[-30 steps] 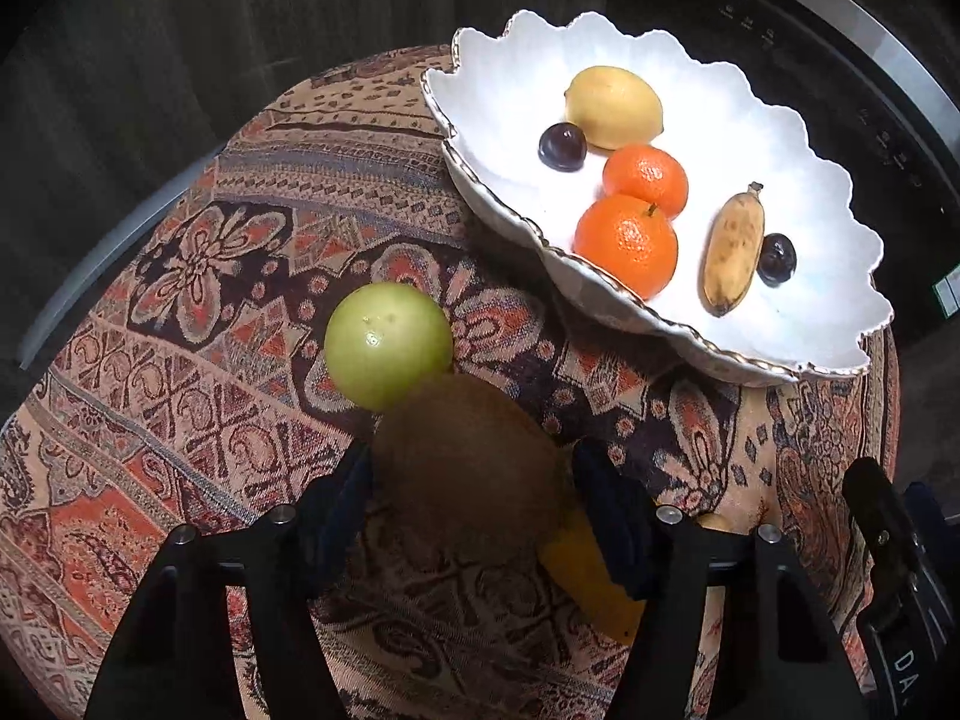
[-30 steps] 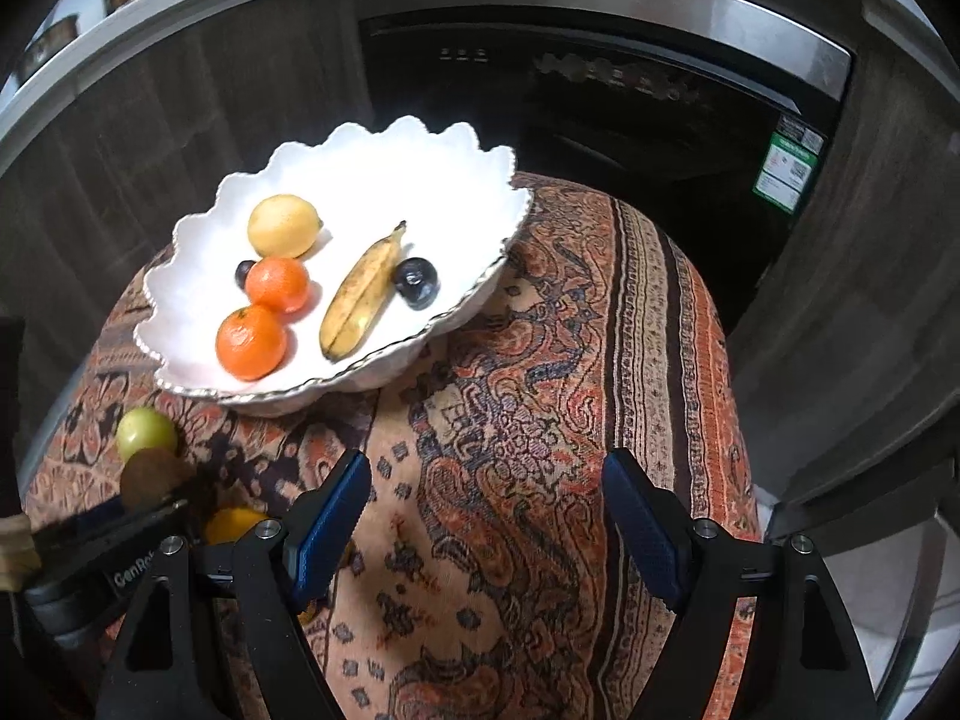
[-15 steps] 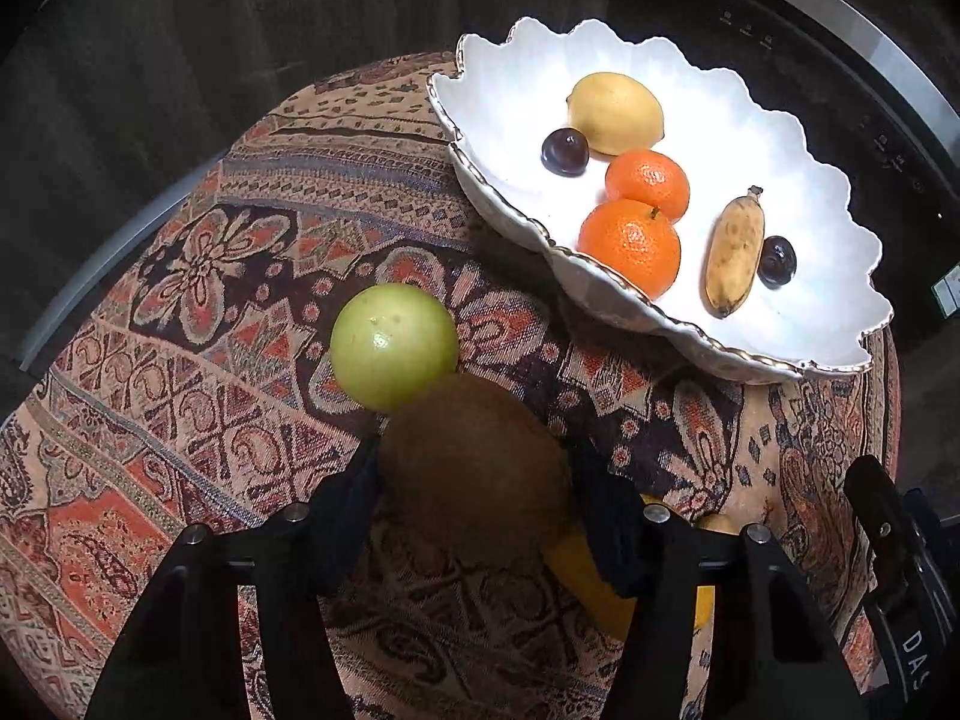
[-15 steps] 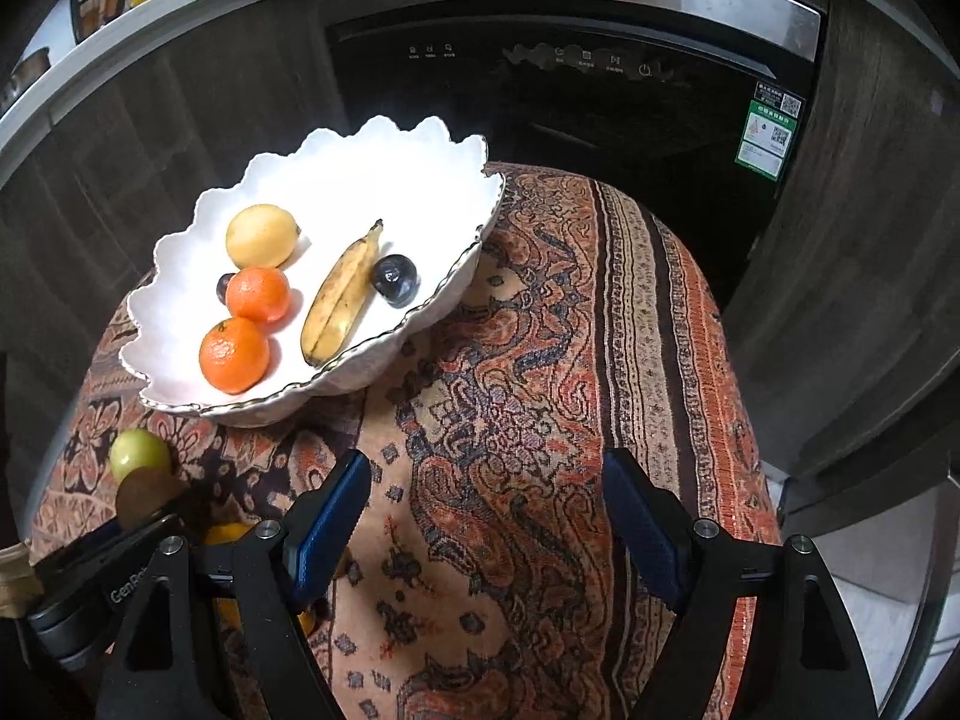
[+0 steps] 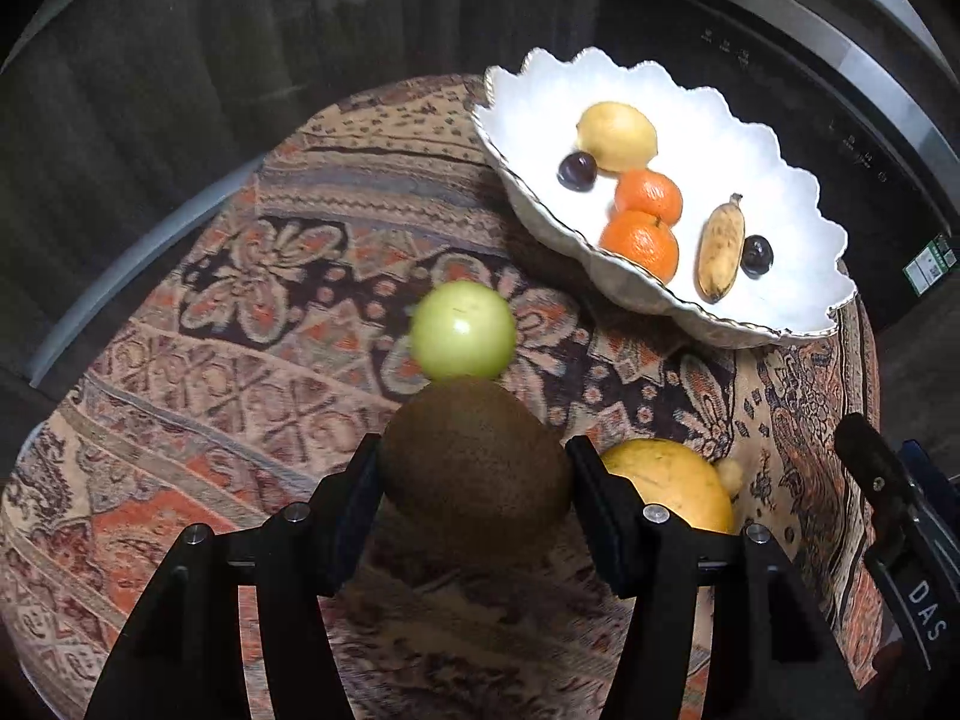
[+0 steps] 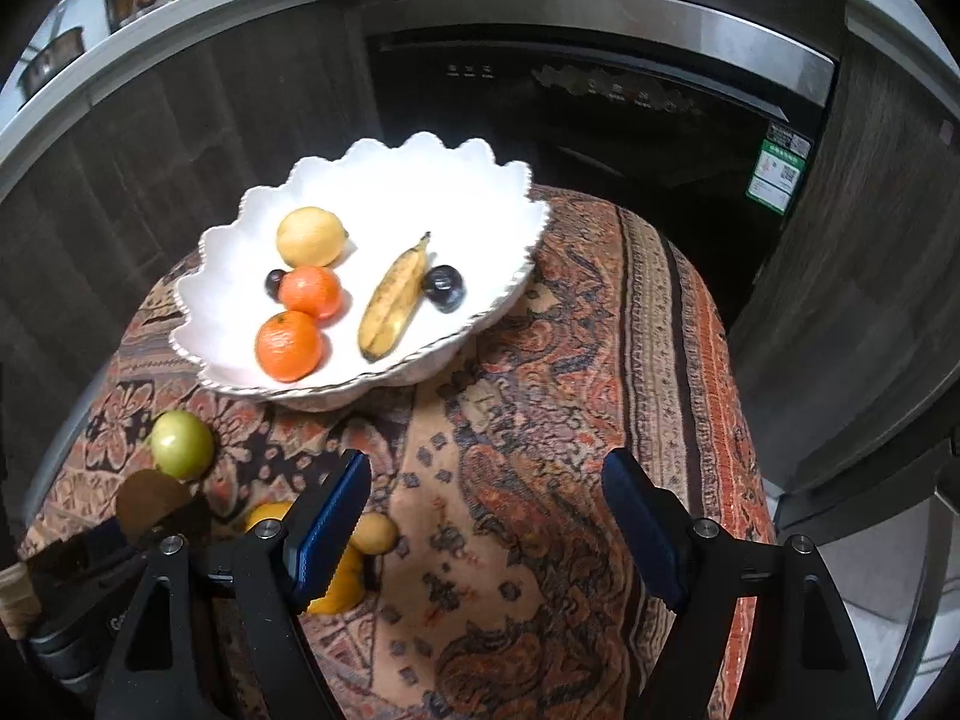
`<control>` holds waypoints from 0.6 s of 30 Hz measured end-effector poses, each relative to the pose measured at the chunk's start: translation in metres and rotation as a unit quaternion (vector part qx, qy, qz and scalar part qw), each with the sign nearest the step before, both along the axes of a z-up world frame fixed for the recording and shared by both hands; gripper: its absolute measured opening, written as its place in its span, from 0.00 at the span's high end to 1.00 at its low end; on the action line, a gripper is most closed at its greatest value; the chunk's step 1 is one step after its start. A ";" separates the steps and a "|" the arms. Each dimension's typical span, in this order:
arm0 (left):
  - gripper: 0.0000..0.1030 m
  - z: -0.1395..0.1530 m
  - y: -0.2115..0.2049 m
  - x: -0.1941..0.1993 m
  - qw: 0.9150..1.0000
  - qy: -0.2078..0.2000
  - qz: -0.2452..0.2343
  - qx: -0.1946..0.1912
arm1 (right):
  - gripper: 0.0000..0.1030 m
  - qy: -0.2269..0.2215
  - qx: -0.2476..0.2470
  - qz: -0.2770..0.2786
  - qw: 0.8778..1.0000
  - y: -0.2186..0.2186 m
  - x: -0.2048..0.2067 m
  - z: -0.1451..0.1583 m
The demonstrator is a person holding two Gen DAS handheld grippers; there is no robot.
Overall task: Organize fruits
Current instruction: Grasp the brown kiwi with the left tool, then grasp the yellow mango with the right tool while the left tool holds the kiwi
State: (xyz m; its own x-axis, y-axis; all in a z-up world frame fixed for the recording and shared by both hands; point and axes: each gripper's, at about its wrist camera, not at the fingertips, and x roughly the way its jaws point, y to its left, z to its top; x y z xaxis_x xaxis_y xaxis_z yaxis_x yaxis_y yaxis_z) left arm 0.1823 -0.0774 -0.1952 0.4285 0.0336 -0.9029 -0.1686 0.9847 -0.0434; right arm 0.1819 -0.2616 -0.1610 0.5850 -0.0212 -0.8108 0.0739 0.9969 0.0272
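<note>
A patterned red and tan cloth (image 6: 600,420) covers the tabletop. Behind it stands a dark built-in appliance (image 6: 600,120) with a steel top band and a green label (image 6: 777,168). Dark wood-grain cabinet fronts (image 6: 180,150) flank it; a grey counter (image 6: 150,30) above carries what look like jars

Brown fuzzy kiwi (image 5: 474,468) on my left feed. Pale green round fruit (image 5: 463,329) just beyond it. Yellow-orange fruit (image 5: 672,483) to kiwi's right. I see white scalloped bowl (image 6: 384,180) with thin gold-toned rim. Inside: pale yellow lemon (image 6: 311,236), two bright orange mandarins (image 6: 289,345), yellow banana (image 6: 393,299) with brown speckles, two dark purple plums (image 6: 443,288). Tablecloth (image 6: 540,420) patterned paisley and floral, rust orange, tan, dark navy, striped borders. Right gripper pads (image 6: 639,531) blue, on black frames. Green-white sticker (image 6: 777,168) on black appliance (image 6: 600,96).
</note>
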 end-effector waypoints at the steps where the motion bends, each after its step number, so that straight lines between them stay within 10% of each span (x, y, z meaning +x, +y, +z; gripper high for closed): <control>1: 0.42 0.002 0.004 -0.002 1.000 -0.003 0.000 0.001 | 0.22 0.000 -0.001 0.006 1.000 0.004 -0.001 0.001; 18: 0.42 0.010 0.050 -0.032 0.999 -0.009 0.022 0.032 | 0.22 0.085 -0.034 0.206 0.974 0.080 0.007 -0.018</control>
State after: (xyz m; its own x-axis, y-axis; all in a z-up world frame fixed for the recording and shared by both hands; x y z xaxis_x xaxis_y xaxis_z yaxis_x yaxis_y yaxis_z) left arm 0.1502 -0.0275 -0.1849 0.4417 0.1107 -0.8903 -0.2125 0.9770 0.0161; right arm 0.1890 -0.1812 -0.1795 0.4120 0.1299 -0.9019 -0.3347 0.9422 -0.0172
